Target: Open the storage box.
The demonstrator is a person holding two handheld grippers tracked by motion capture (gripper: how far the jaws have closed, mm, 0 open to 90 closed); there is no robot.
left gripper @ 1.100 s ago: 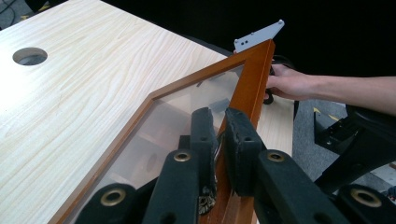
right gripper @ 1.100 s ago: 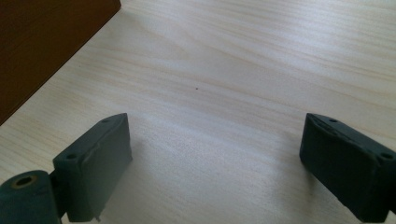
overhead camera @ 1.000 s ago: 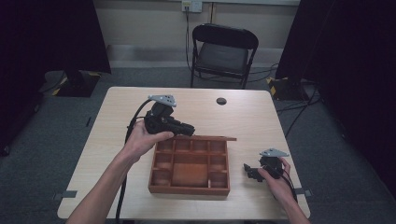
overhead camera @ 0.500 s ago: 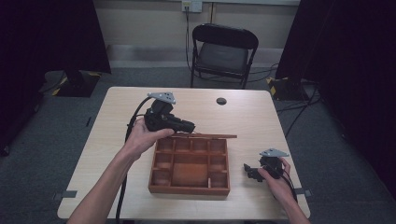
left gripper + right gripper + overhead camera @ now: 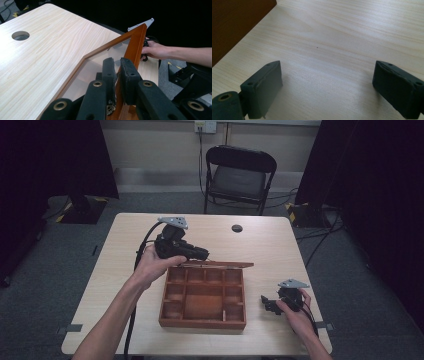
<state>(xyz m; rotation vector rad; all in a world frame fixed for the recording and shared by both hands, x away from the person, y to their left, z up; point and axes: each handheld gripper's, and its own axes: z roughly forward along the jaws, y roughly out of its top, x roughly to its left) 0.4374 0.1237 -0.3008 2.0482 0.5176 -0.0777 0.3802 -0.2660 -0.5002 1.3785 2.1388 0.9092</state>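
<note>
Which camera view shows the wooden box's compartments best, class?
The high view: it looks down into the open wooden box, so its compartments are laid out plainly. The left gripper view shows the lid's wooden frame and clear pane, pinched by the left gripper. The right gripper view catches one brown corner.

High view overlooks table; gripper views close.

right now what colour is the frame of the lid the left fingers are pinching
Reddish-brown wood frame around a clear pane, best seen in the left gripper view.

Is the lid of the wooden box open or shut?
Open: the lid stands raised, left tongs grip its frame, compartments exposed.
</note>
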